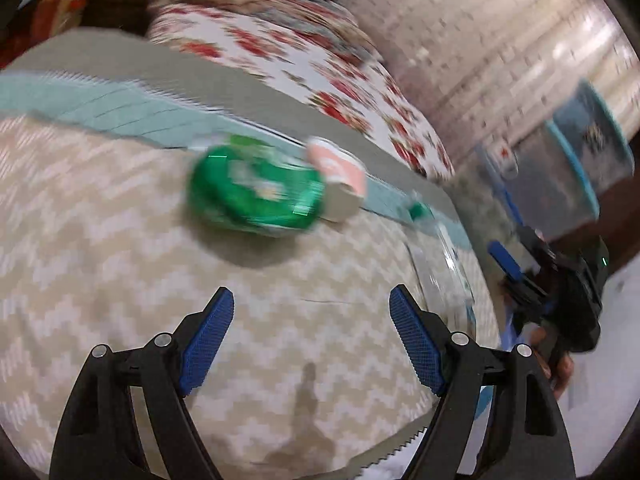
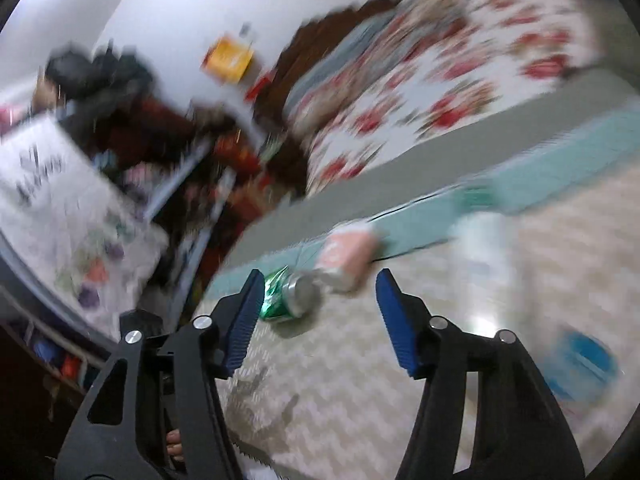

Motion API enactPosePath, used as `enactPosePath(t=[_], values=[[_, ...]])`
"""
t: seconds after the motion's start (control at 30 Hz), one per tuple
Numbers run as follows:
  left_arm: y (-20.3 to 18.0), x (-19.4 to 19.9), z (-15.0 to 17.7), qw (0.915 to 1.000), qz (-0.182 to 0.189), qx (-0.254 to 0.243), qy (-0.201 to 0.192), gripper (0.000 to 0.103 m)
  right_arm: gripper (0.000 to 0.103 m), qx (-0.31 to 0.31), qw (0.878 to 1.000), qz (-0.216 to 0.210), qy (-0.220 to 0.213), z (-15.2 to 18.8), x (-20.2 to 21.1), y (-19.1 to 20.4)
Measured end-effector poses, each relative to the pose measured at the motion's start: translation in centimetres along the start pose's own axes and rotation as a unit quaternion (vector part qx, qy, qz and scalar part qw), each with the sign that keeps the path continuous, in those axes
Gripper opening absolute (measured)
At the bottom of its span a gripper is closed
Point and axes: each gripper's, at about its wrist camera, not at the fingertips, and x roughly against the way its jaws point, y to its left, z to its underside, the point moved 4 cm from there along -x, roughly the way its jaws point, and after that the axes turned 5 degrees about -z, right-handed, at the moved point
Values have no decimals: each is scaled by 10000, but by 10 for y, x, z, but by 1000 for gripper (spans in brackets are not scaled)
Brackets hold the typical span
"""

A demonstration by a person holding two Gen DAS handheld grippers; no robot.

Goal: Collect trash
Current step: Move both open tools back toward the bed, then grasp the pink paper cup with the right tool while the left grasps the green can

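Your bed cover [image 1: 120, 280], cream with a zigzag weave, fills the lower half of both views, and the floral quilt [image 1: 320, 64] lies above it. Only your right wrist view shows the cluttered shelves [image 2: 192, 184] at centre left. Only your left wrist view shows the lidded plastic bin [image 1: 568, 176] at right. The crushed green can [image 1: 256, 188] lies mid-frame, touching a pink-and-white carton [image 1: 340, 180]. Your left gripper [image 1: 312, 332] and right gripper [image 2: 320, 320] both gape wide, holding nothing.
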Motion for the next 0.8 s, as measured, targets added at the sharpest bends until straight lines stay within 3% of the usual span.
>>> enactPosePath(t=[0.2, 0.4, 0.63, 0.8], values=[[46, 3, 1, 9977, 316, 602, 64, 76, 51, 656, 9865, 480, 1423, -24, -159, 39], [57, 1, 4, 9957, 534, 724, 218, 71, 51, 750, 9754, 929, 1853, -28, -235, 38], [68, 5, 1, 9937, 729, 838, 117, 69, 50, 660, 9692, 998, 2154, -7, -242, 33], [73, 12, -2, 9931, 752, 903, -34, 69, 51, 311, 9688, 426, 2420, 29, -217, 49]])
